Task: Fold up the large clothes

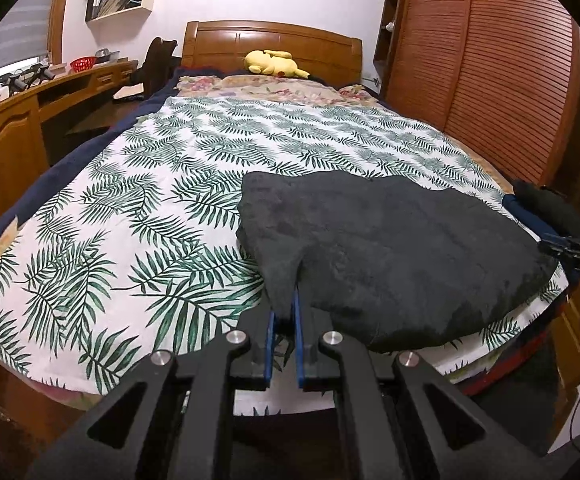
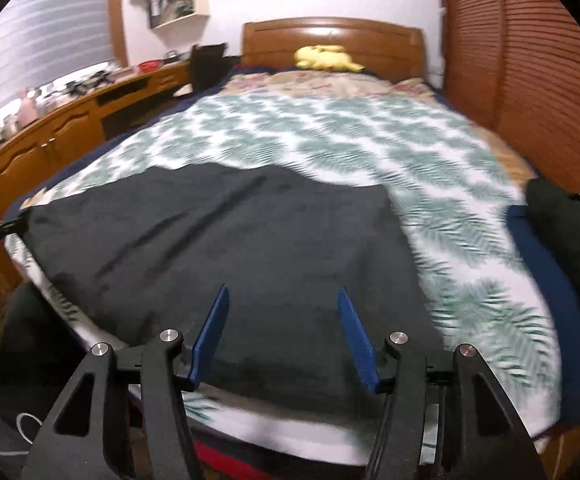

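A dark grey garment lies folded on the leaf-print bedspread near the foot of the bed. My left gripper is shut on the garment's near left corner, the cloth pinched between its blue pads. In the right wrist view the same garment spreads flat below my right gripper, whose blue fingers stand apart over the cloth with nothing between them. The right gripper also shows as a dark shape at the garment's right edge in the left wrist view.
A yellow plush toy rests against the wooden headboard. A wooden desk runs along the left, a slatted wardrobe along the right. More dark cloth lies at the bed's right edge.
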A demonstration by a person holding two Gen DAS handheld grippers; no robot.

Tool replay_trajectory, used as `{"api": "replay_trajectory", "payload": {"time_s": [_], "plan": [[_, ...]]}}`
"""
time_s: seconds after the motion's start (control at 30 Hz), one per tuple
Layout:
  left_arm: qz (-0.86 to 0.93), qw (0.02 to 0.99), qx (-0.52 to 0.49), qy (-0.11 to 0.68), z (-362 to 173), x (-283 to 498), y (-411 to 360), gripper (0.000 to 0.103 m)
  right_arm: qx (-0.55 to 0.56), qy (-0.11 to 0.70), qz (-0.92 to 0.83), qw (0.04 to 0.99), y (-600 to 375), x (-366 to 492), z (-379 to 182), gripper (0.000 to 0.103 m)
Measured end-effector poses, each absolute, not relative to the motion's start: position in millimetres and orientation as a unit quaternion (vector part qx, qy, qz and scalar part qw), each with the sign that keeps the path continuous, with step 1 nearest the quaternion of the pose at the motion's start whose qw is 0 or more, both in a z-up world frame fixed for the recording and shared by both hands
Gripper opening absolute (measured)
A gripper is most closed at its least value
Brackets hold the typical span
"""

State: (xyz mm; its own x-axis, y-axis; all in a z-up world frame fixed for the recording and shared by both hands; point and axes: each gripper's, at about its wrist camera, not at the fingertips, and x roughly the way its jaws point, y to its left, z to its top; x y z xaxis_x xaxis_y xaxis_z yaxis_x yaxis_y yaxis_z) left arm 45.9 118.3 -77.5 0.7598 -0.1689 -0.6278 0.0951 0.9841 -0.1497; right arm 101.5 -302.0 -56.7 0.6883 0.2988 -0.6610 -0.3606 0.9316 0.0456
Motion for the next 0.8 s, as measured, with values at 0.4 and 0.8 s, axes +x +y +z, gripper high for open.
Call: {"api": "replay_trajectory", "payload": {"time_s": [0.4,0.8], "plan": [[-0.068,0.933,-0.053,0.35,-84.8,48.7,117.6,0.004,-0.089,0.387,0.245,0.884,-207.0,120.8,-106.5,0.058],[-0.116,0.945,0.017,0.305,-17.9,63.9,53.0,0.003,-0.068,0.377,0.249,0.89,-222.3,115.0,-122.3,0.058]]}}
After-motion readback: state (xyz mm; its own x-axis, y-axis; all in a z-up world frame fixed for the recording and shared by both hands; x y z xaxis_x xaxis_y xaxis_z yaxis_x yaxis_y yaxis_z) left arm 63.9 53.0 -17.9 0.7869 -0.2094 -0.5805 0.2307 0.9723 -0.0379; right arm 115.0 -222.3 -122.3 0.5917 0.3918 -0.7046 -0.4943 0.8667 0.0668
